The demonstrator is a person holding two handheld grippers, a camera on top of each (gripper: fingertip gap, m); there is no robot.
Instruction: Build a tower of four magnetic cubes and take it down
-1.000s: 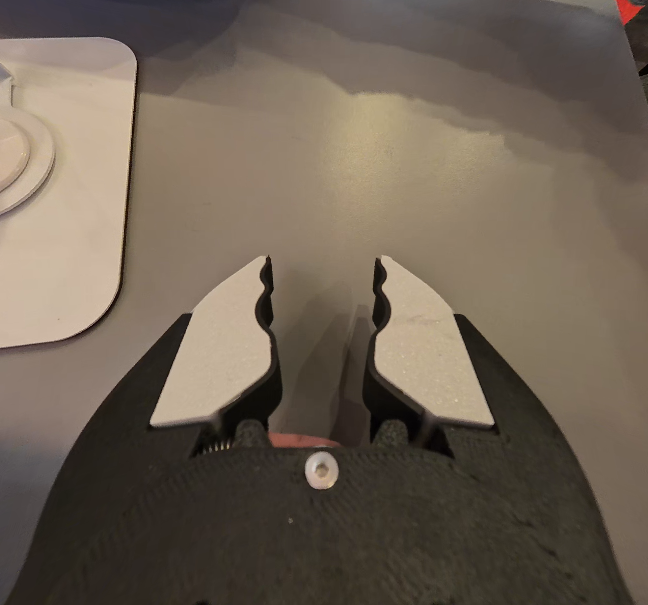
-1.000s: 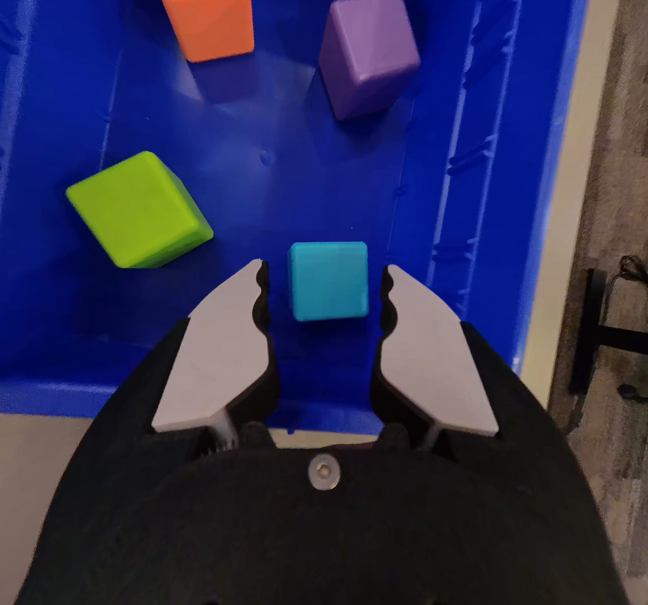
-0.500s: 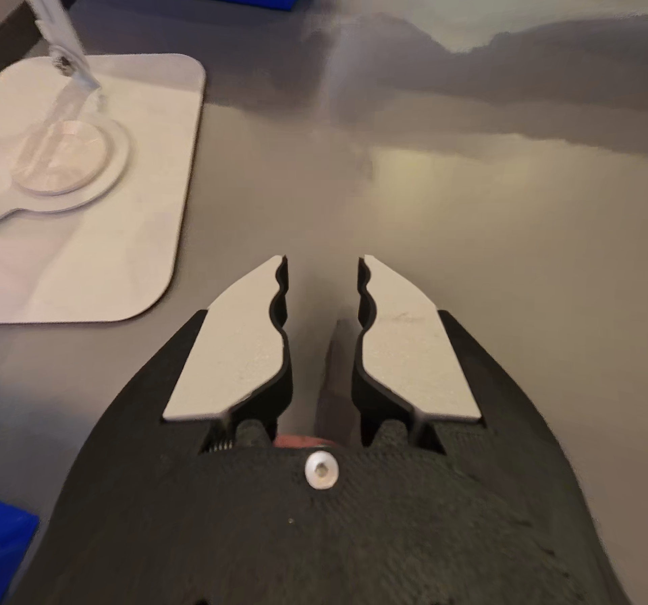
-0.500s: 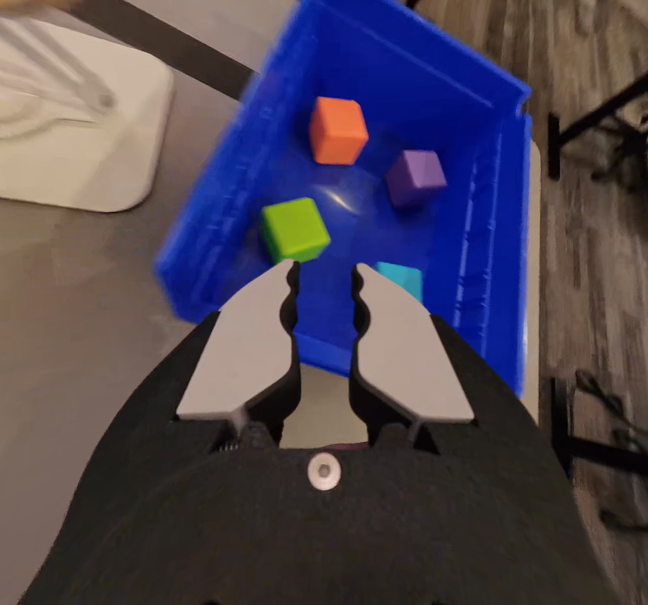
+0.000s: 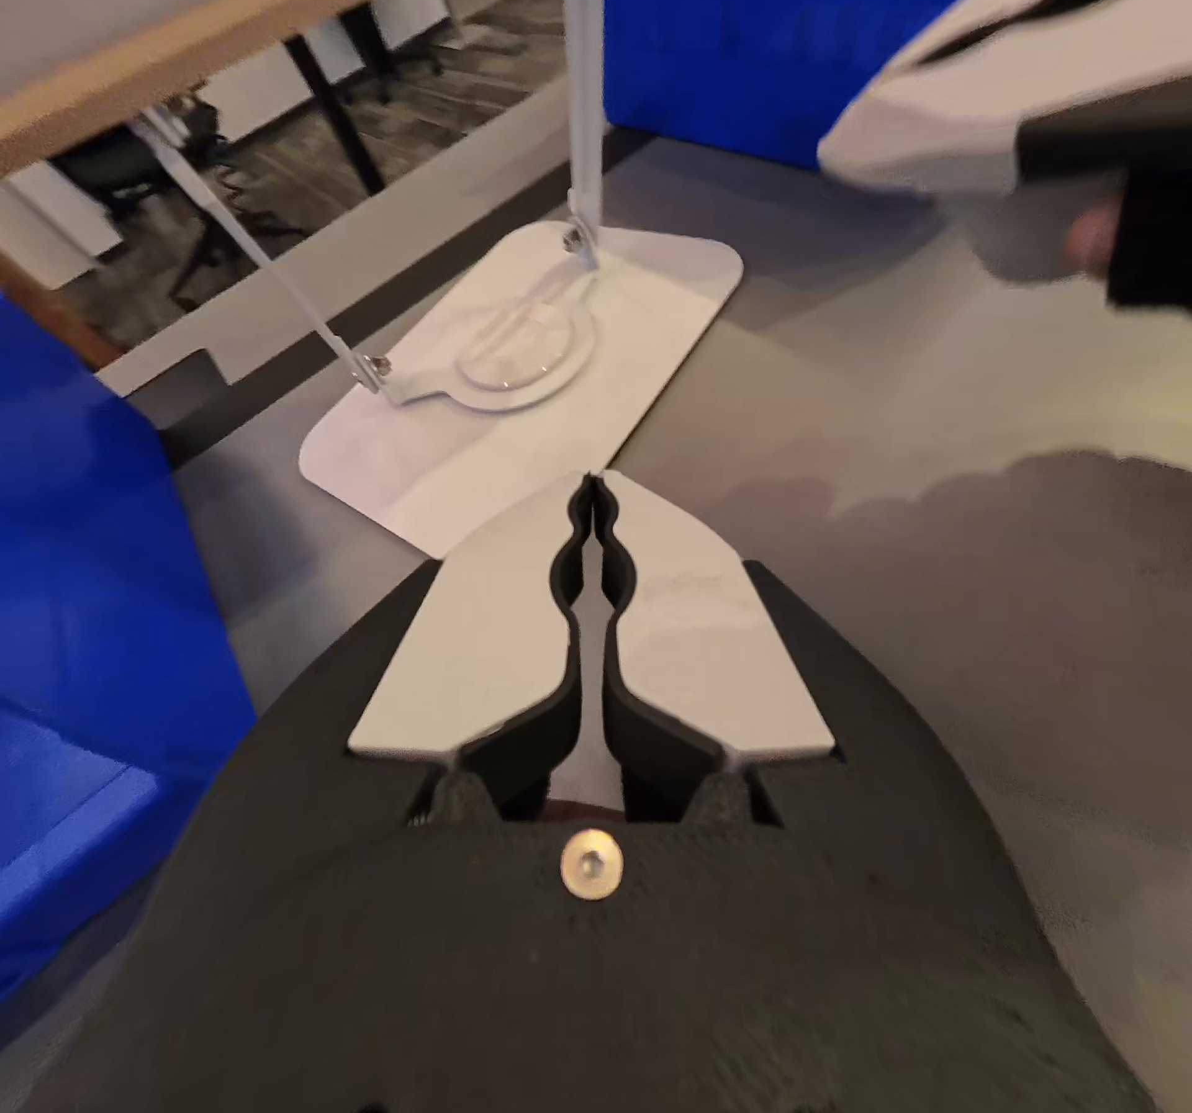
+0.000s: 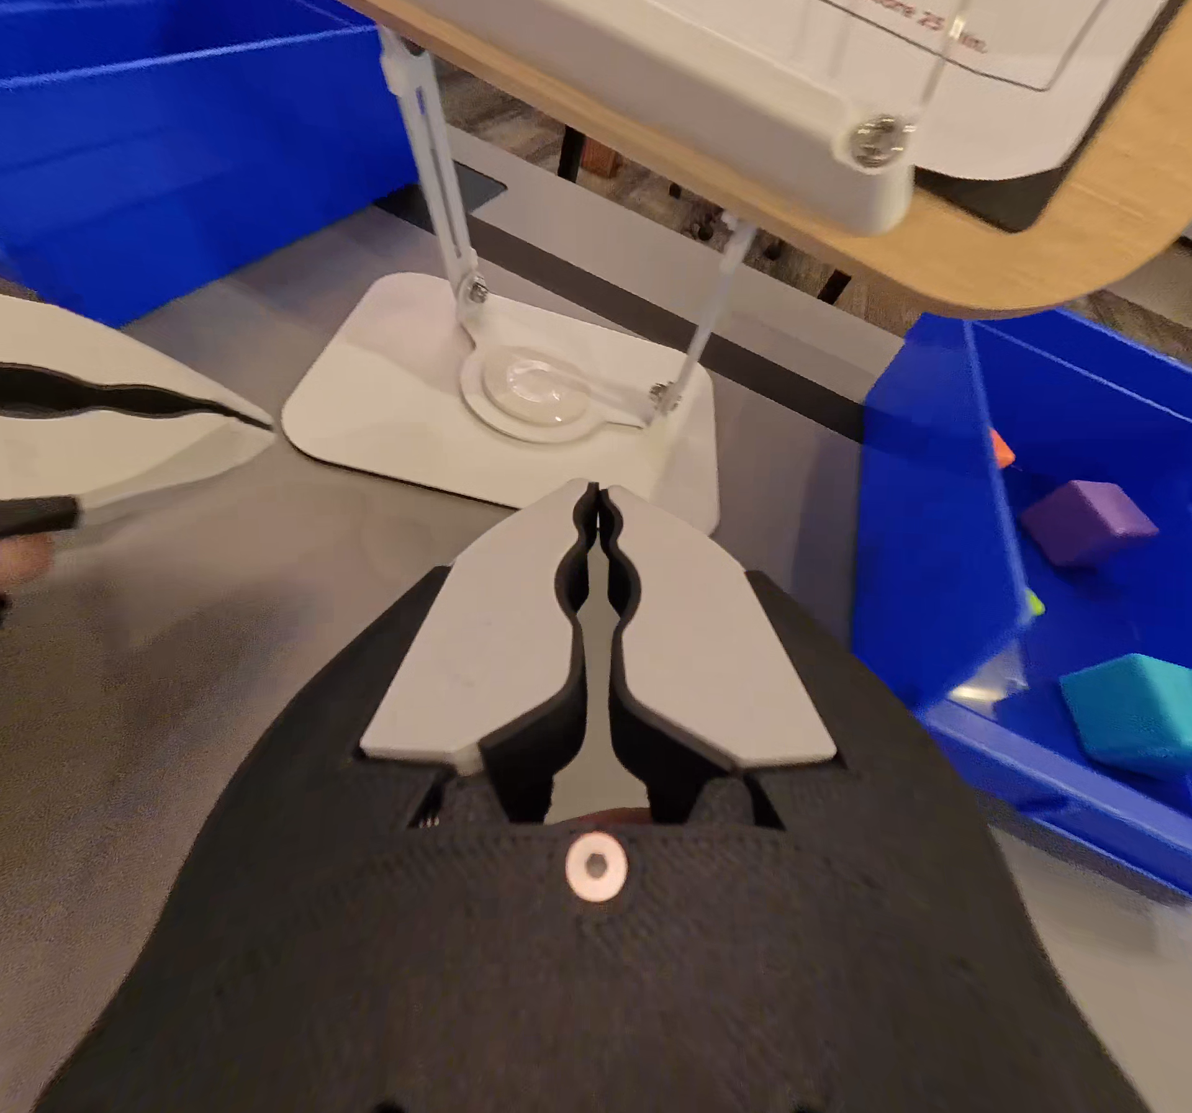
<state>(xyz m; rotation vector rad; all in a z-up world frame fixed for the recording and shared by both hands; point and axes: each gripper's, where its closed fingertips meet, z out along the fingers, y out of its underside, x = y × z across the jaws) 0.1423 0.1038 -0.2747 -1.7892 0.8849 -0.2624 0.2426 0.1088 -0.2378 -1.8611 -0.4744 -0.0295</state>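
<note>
The cubes lie in a blue bin (image 6: 929,521) at the right of the right wrist view: a teal cube (image 6: 1135,717), a purple cube (image 6: 1087,522), and slivers of an orange cube (image 6: 1002,449) and a green cube (image 6: 1034,601) behind the bin wall. My right gripper (image 6: 596,490) is shut and empty above the grey table, left of the bin. My left gripper (image 5: 595,481) is shut and empty, pointing at the white stand base (image 5: 516,366). Each gripper shows blurred in the other's view: the right gripper (image 5: 1006,69) and the left gripper (image 6: 116,411). No cube shows in the left wrist view.
A white stand (image 6: 503,411) with thin legs carries a wooden board (image 6: 967,256) with a sheet holder over the back of the table. A second blue bin (image 6: 161,134) stands at the back left, also near the left gripper (image 5: 84,566). The grey table (image 5: 903,437) stretches between.
My right gripper let go of nothing new: it pulled out of the bin, swung left and shut empty. My left gripper closed fully and tilted up toward the stand.
</note>
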